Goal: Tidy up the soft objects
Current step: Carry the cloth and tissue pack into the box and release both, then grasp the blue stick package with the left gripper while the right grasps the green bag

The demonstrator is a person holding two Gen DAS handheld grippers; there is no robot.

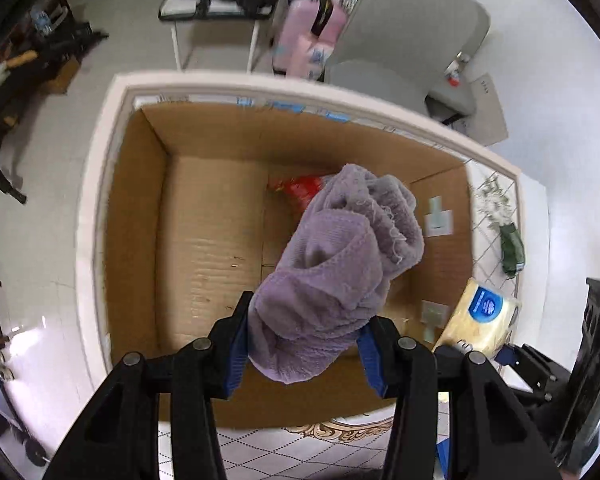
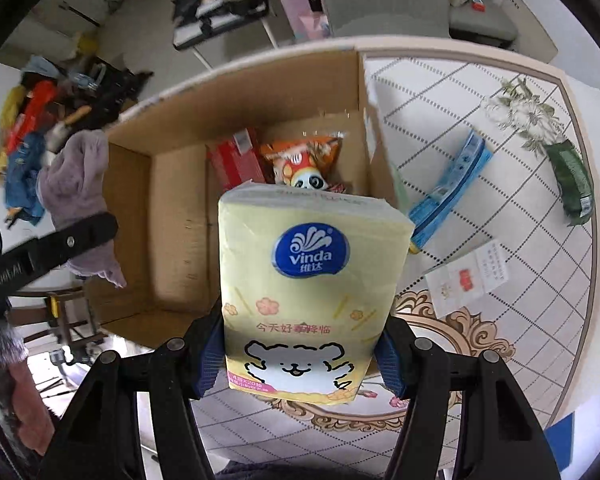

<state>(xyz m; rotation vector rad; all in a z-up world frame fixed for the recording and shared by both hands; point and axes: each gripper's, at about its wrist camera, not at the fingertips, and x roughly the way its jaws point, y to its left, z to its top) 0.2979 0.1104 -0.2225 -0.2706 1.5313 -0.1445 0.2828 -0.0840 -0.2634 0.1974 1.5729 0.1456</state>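
My left gripper point(image 1: 304, 340) is shut on a bunched purple towel point(image 1: 340, 268) and holds it above the open cardboard box point(image 1: 204, 232). The towel also shows in the right wrist view point(image 2: 76, 184), at the box's left side. My right gripper point(image 2: 300, 356) is shut on a yellow Vinda tissue pack point(image 2: 304, 292) and holds it over the box's near right edge. The pack shows in the left wrist view point(image 1: 480, 320). In the box point(image 2: 180, 216) lie a red packet point(image 2: 236, 160) and a panda snack bag point(image 2: 304, 160).
On the tiled table point(image 2: 500, 208) to the right of the box lie a blue packet point(image 2: 452, 188), a green packet point(image 2: 572, 180) and a white card point(image 2: 468, 276). A grey chair point(image 1: 412, 40) and a pink suitcase point(image 1: 300, 36) stand behind the table.
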